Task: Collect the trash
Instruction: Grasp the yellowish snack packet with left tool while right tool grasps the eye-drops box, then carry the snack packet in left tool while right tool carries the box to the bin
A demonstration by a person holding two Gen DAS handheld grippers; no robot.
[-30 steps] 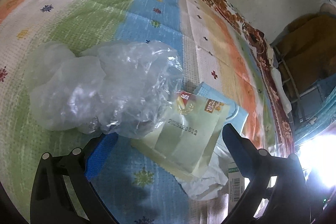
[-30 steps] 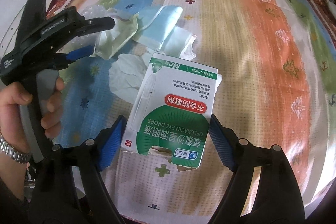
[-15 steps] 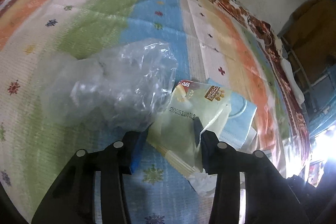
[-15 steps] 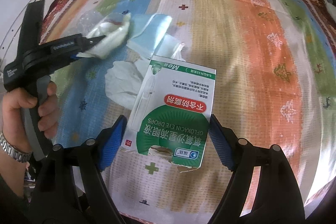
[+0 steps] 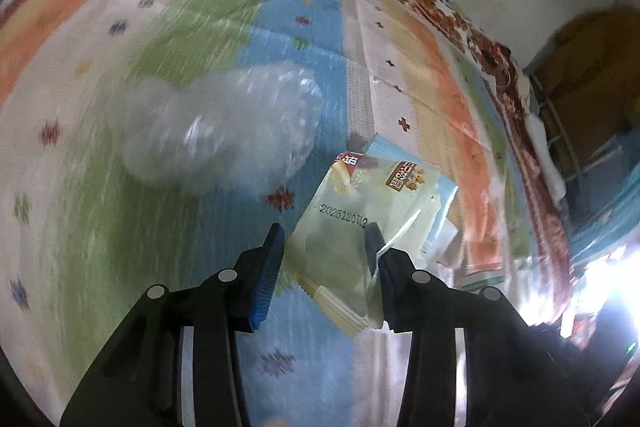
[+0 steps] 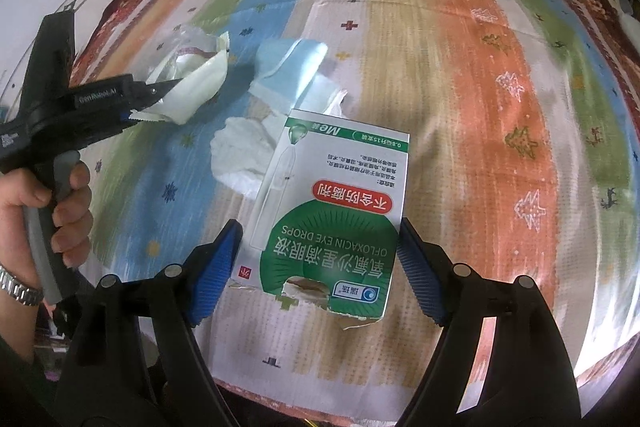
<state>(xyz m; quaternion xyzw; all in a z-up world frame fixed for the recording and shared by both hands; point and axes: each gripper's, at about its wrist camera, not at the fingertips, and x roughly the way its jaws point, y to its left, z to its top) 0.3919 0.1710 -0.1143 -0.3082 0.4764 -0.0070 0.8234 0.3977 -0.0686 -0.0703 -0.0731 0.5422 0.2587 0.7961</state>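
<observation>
Blurring clear plastic bag [image 5: 224, 131] outline

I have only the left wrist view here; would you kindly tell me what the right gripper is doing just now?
Observer: The right gripper is open, one finger either side of an eye-drops box lying flat on the striped cloth.
Operator: Thank you. Is that box intact?
Observer: No, its end nearest the gripper is torn open.
Operator: And how does my snack wrapper look from there?
Observer: The left gripper pinches it at one edge, and it seems lifted off the cloth, casting a shadow.
</observation>
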